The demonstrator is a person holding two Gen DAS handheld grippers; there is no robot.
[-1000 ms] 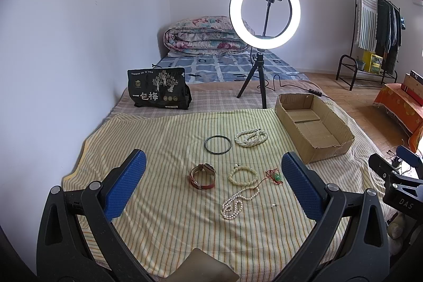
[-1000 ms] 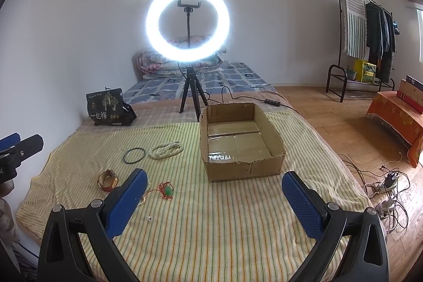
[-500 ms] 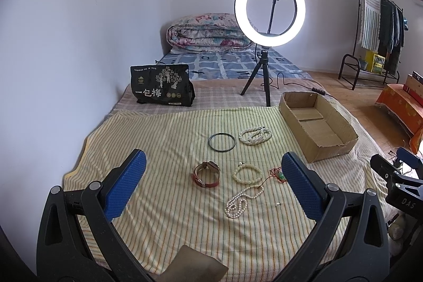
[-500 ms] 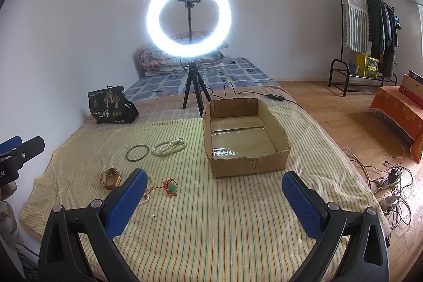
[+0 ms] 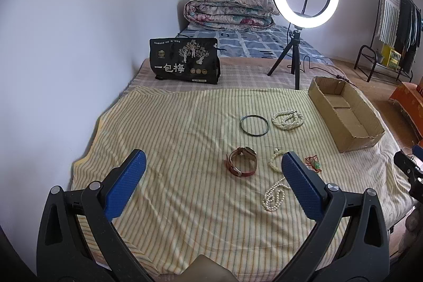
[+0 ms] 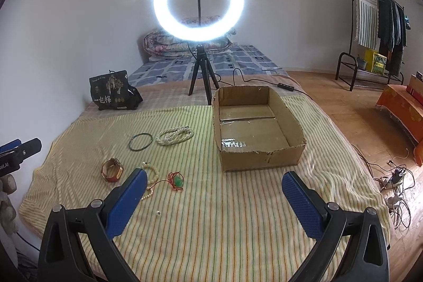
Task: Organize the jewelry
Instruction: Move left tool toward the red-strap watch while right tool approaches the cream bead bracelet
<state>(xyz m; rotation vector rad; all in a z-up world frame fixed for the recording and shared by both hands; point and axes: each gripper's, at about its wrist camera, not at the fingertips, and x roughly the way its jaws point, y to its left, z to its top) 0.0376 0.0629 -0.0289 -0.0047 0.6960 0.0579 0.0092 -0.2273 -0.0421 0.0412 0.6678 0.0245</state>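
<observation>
Right wrist view: cardboard box [image 6: 257,132] empty, all jewelry on the striped cloth [image 6: 211,216], nothing sorted. Left gripper [image 5: 211,176] and right gripper [image 6: 211,192] both wide open, holding nothing.

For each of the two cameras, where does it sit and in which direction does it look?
Left wrist: on the left hand-held gripper, open, over the near-left of the striped cloth, facing the watch; own blue fingers show.
Right wrist: on the right hand-held gripper, open, further right, facing the cardboard box; own fingers show.
Shared: watch, box, ring light.
</observation>
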